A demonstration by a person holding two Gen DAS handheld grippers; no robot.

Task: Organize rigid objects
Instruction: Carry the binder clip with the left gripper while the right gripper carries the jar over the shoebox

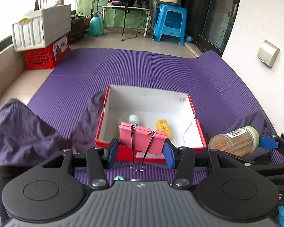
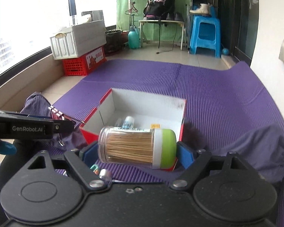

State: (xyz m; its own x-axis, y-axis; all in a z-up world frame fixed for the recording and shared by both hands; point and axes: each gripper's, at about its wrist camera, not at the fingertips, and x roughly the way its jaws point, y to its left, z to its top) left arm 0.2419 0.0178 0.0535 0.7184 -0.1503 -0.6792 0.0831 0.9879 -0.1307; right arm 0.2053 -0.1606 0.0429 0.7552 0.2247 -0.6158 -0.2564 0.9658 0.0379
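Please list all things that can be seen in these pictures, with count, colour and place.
binder clip: 1, pink, held in left gripper before the box
toothpick jar: 1, clear with green lid, held sideways in right gripper
box: 1, red outside, white inside, on the mat
small bottle: 1, pale, inside box
yellow item: 1, inside box
mat: 1, purple, on floor
stool: 1, blue, far right
crate: 1, red, far left
left gripper: black, blue fingers
right gripper: black, blue fingers
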